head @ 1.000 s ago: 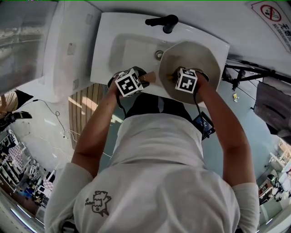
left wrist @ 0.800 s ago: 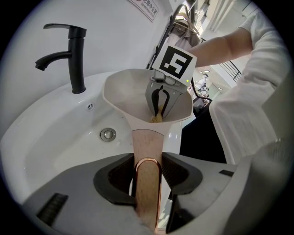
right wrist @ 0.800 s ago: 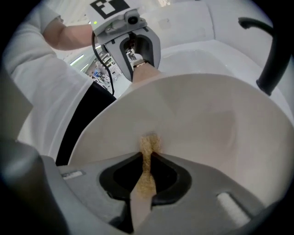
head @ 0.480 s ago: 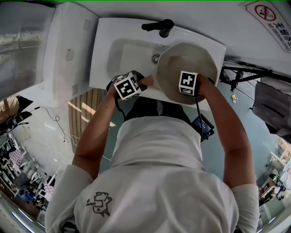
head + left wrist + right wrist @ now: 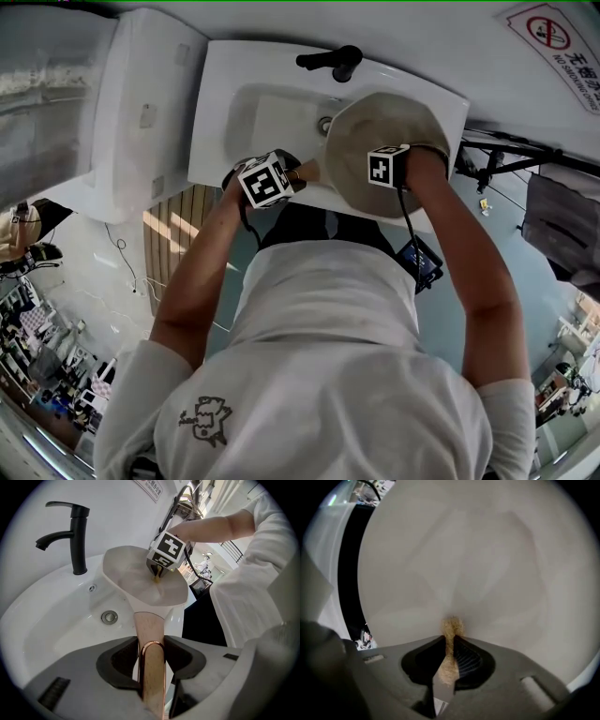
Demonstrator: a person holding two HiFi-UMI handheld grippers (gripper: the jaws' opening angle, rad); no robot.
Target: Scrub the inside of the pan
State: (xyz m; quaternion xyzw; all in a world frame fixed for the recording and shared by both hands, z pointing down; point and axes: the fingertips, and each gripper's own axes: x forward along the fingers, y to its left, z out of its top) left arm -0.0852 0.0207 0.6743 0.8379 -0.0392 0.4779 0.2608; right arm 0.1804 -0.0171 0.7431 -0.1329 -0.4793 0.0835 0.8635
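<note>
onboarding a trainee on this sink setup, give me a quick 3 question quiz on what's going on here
1. What does the left gripper clamp? A) the faucet B) the pan's handle C) the drain
2. True or false: the right gripper is empty.
3. Fill in: the pan is held over the white ____.
Key: 1 B. 2 false, it pinches a tan scrub pad against the pan's inside. 3 sink.
</note>
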